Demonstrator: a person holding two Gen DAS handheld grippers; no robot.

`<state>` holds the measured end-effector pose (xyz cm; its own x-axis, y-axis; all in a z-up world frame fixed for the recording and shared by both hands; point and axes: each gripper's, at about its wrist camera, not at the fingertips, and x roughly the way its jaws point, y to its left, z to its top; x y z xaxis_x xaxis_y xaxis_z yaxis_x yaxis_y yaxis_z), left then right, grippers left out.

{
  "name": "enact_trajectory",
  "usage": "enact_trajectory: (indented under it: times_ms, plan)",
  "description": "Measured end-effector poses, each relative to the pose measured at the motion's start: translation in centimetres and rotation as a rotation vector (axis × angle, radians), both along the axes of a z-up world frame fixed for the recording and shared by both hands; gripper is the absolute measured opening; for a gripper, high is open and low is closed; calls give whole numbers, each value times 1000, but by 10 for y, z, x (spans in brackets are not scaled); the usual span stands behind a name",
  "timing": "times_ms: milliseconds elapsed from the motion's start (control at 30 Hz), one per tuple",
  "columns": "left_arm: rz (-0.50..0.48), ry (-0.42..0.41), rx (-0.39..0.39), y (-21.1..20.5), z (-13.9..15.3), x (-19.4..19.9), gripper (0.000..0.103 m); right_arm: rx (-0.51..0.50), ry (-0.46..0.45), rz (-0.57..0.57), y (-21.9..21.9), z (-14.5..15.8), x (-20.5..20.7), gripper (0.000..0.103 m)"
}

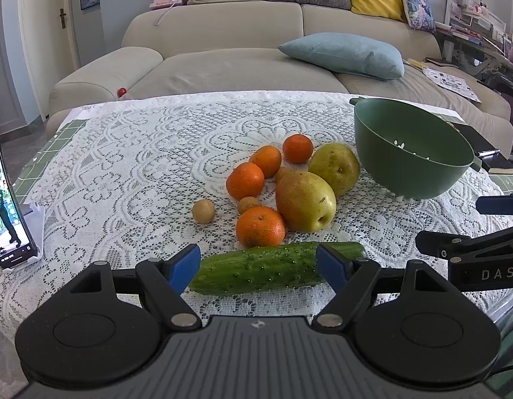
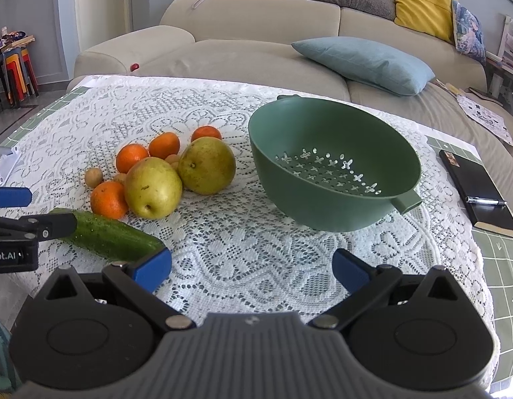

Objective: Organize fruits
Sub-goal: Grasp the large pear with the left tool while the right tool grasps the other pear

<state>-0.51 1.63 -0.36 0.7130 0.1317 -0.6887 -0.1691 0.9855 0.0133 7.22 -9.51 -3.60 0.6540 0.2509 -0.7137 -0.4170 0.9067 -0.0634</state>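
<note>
Cucumber: lies flat, long axis crosswise between my left gripper's spread fingers, stem end pointing toward my right gripper.
Left gripper: jaws apart, one to each side of the cucumber, not clamped.
Right gripper: jaws wide apart over bare lace, gripping nothing.
Fruit: two pears and four oranges clustered just beyond the cucumber, small brown fruits among them.
Colander: green, empty, tilted, ahead of my right gripper.
Surface: white lace tablecloth.
Room: beige sofa with cushions behind.
</note>
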Motion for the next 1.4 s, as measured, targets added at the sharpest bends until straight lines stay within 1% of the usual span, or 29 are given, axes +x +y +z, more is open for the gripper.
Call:
enact_trajectory:
  times_ms: [200, 333, 433, 467, 500, 533, 567, 667, 700, 733, 767, 867, 933, 1000, 1067, 1133, 1300, 1400]
  plan:
    - [-6, -7, -10, 0, 0, 2, 91, -3, 6, 4, 0, -1, 2, 99]
    - [-27, -5, -29, 2, 0, 7, 85, 34, -21, 57, -1, 2, 3, 99]
    - [-38, 4, -80, 6, 0, 14, 73, 41, -41, 100, 2, 2, 7, 99]
    - [-44, 7, -103, 8, 0, 17, 71, 34, -37, 114, 4, 2, 11, 98]
    - [-53, 6, -120, 9, 1, 21, 70, 29, -32, 128, 5, 1, 14, 97]
    - [-60, 5, -127, 9, 2, 23, 68, 28, -29, 147, 6, 0, 17, 90]
    - [-69, 6, -127, 8, 3, 27, 68, 32, -25, 168, 7, 0, 19, 85]
    - [-101, 23, -125, 4, 6, 38, 68, 31, -26, 220, 12, 2, 29, 83]
    - [-108, 36, -134, 4, 5, 43, 68, 19, -36, 246, 16, 4, 31, 80]
    - [-117, 56, -144, 5, 5, 48, 68, 8, -43, 270, 19, 6, 32, 72]
    - [-129, 75, -153, 5, 5, 54, 68, -6, -49, 299, 23, 8, 34, 67]
    - [-174, 128, -163, 6, 4, 69, 68, -67, -83, 405, 34, 10, 40, 62]
    - [-194, 159, -153, 6, 1, 78, 68, -111, -105, 478, 39, 9, 44, 60]
    - [-210, 185, -126, 4, -1, 87, 68, -147, -132, 543, 44, 6, 48, 56]
    - [-230, 197, -102, 2, -4, 93, 69, -188, -171, 620, 49, 2, 49, 56]
    - [-244, 201, -96, 2, -7, 98, 70, -248, -218, 674, 56, -5, 49, 56]
    - [-241, 195, -124, 6, -17, 108, 72, -364, -280, 725, 62, -26, 58, 56]
    - [-244, 193, -111, 4, -22, 114, 78, -436, -335, 750, 69, -38, 59, 56]
